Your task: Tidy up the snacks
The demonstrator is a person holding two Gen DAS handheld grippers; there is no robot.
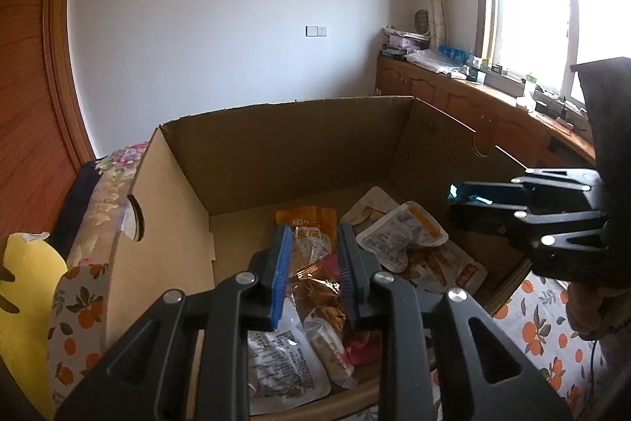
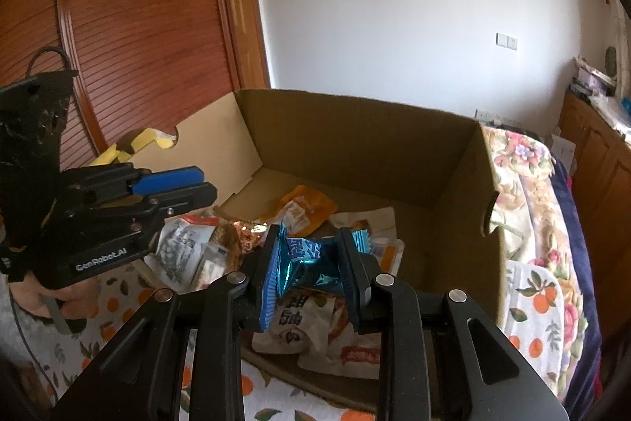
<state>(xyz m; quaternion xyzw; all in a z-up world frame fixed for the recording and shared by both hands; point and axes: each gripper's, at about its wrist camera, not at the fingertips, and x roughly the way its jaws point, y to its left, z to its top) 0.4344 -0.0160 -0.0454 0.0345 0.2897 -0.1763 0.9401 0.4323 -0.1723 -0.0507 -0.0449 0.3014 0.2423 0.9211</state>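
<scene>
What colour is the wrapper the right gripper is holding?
Shiny blue foil wrapper, pinched in the right gripper; clearest in the right wrist view.

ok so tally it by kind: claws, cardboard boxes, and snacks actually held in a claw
claws: 2 (left claw, right claw)
cardboard box: 1
blue snack packet, held in the right claw: 1
total: 4

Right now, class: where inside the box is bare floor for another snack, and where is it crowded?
Bare cardboard floor lies along the cardboard box back wall. The snack packets crowd the near side, below the right gripper.
</scene>
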